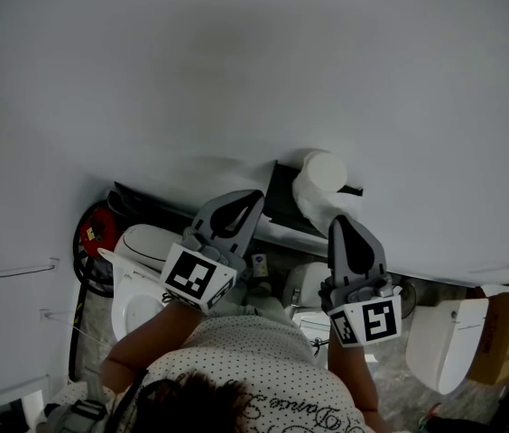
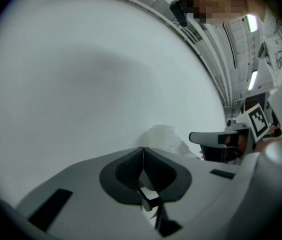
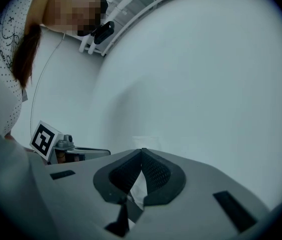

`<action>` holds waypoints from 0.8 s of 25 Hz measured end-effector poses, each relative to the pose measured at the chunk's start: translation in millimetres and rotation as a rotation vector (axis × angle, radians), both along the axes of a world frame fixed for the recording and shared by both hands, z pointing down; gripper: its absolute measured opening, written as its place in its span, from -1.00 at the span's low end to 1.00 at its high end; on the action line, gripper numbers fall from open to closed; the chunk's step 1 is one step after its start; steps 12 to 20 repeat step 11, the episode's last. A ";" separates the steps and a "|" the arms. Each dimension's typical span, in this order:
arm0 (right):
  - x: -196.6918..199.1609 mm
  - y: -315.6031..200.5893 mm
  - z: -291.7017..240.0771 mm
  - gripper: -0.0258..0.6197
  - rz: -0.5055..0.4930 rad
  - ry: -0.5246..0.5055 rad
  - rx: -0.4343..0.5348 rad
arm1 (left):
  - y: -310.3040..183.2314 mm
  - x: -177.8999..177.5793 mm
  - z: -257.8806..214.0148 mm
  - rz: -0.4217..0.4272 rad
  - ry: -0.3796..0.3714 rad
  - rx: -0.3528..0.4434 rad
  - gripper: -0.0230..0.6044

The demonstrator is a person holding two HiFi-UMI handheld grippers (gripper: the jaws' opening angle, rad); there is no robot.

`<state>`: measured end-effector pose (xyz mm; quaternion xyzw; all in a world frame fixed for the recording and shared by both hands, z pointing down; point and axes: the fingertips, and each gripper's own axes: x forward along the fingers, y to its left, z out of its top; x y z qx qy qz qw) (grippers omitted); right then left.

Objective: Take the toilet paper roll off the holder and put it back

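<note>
The white toilet paper roll (image 1: 322,188) sits on a black holder (image 1: 282,198) fixed to the pale wall. My left gripper (image 1: 253,195) points at the holder's left end, jaws shut and empty, just short of it. The right gripper (image 1: 337,220), also shut with nothing in it, has its tip just below the roll. In the left gripper view the roll (image 2: 163,136) shows beyond the closed left gripper (image 2: 143,149), with the right gripper (image 2: 216,138) beside it. In the right gripper view the roll (image 3: 146,141) is a faint pale shape past the shut right gripper (image 3: 142,150).
A plain wall (image 1: 236,79) fills most of the head view. Below stand a white toilet (image 1: 142,278), a red object (image 1: 97,233), a white cistern (image 1: 448,336) and a cardboard box (image 1: 500,332). The person's dotted shirt (image 1: 254,377) is at the bottom.
</note>
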<state>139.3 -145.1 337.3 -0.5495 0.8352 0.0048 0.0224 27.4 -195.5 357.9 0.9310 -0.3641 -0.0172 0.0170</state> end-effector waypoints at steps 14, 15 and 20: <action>3.8 -1.1 -3.4 -0.88 -0.005 0.007 0.000 | -0.8 3.7 -0.6 0.005 -0.011 -0.004 -0.91; 3.8 -1.1 -3.4 -0.88 -0.005 0.007 0.000 | -0.8 3.7 -0.6 0.005 -0.011 -0.004 -0.91; 3.8 -1.1 -3.4 -0.88 -0.005 0.007 0.000 | -0.8 3.7 -0.6 0.005 -0.011 -0.004 -0.91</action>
